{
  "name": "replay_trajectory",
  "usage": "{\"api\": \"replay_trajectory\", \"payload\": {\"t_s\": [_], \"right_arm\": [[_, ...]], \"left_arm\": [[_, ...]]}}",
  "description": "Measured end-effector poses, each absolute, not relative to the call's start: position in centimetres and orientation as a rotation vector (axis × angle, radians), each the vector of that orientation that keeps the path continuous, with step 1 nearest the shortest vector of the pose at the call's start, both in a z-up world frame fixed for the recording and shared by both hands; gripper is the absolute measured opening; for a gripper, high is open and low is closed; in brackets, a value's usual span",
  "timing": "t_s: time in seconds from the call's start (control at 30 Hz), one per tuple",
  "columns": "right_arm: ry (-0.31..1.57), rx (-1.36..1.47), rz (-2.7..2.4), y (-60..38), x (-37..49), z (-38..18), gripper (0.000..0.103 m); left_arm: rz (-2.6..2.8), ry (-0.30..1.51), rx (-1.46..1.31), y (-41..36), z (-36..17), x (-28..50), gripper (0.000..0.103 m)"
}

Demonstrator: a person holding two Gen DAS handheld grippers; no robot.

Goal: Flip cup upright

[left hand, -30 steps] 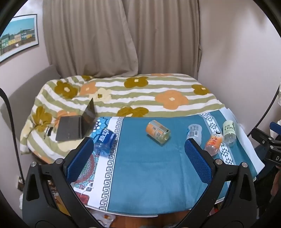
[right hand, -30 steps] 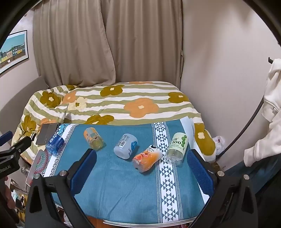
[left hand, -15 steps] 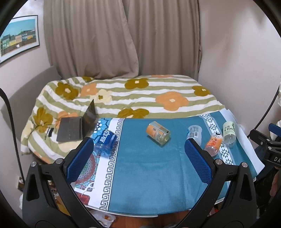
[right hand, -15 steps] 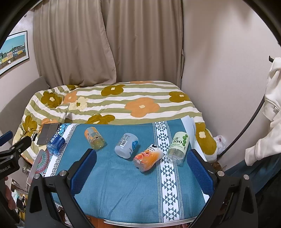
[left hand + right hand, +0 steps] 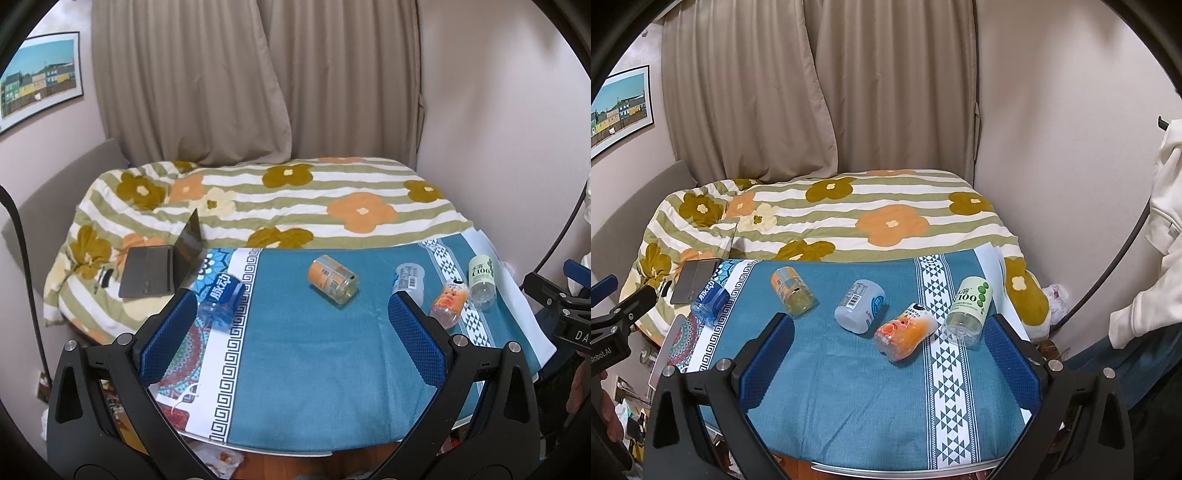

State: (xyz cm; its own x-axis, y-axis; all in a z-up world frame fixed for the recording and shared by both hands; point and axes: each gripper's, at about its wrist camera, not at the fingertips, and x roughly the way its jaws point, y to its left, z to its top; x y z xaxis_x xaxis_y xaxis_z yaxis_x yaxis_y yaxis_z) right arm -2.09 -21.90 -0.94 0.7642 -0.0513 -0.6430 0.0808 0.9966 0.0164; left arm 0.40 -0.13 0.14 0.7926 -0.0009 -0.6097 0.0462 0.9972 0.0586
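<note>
Several plastic cups lie on their sides on a blue cloth-covered table. From left to right: a blue-label cup, an orange-label cup, a pale blue cup, an orange cartoon cup and a green-and-white "100" cup. My left gripper is open and empty, held above the table's near left part. My right gripper is open and empty, above the near right part, short of the cups.
A bed with a flowered striped quilt lies behind the table. An open laptop rests on the quilt at the left. A wall stands close on the right, with white clothing hanging there.
Both grippers have drifted slightly; the scene sits a little lower in both views. The cups have not moved.
</note>
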Motion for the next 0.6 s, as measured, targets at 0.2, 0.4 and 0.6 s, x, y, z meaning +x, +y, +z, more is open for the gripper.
{"api": "replay_trajectory", "payload": {"t_s": [0.2, 0.4, 0.6], "right_arm": [[0.693, 0.046, -0.068, -21.96, -2.15, -0.96, 0.103], [0.695, 0.049, -0.068, -22.13, -2.07, -1.04, 0.103], [0.694, 0.049, -0.067, -22.07, -2.1, -1.02, 0.103]], "left_arm": [[-0.026, 0.655, 0.071, -0.12, 0.11, 0.37, 0.103], [-0.026, 0.655, 0.07, -0.08, 0.07, 0.33, 0.103], [-0.027, 0.654, 0.071, -0.06, 0.05, 0.34, 0.103]]}}
